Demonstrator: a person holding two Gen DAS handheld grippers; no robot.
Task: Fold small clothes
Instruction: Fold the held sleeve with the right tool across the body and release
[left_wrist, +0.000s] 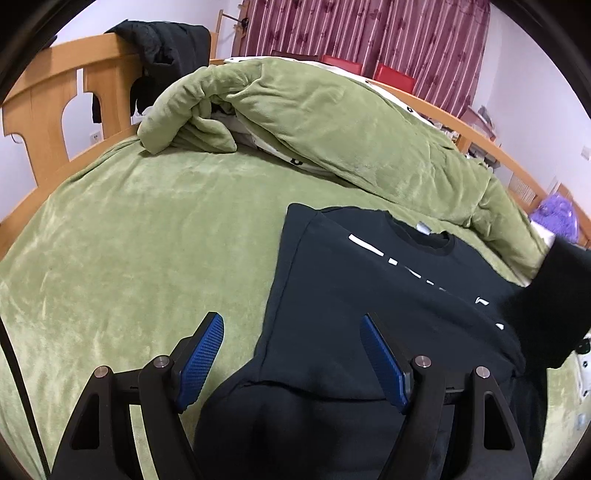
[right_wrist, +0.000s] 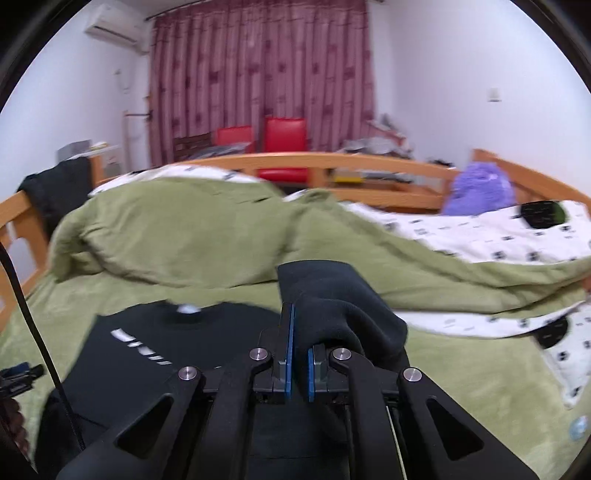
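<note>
The black shirt (left_wrist: 369, 295) lies flat on the green bed (left_wrist: 129, 240), print side up. Its long way runs from the hem, near the left hand-held gripper (left_wrist: 291, 354), up to the collar, which points away toward the heaped green quilt (left_wrist: 332, 122).

The quilt lies across the bed just past the collar. Past it are a wooden rail (right_wrist: 314, 162), 2 red chairs (right_wrist: 284, 136) and a red curtain (right_wrist: 258, 66). A black coat (left_wrist: 162, 40) hangs on the headboard.

The left hand-held gripper is open, with nothing pinched. The shirt's near left edge lies under and between its 2 blue pads (left_wrist: 201, 358).

The right hand-held gripper (right_wrist: 299, 332) is closed tight on a sleeve (right_wrist: 332, 295) of the shirt, held up off the bed. The rest of the shirt lies to its left and below.
</note>
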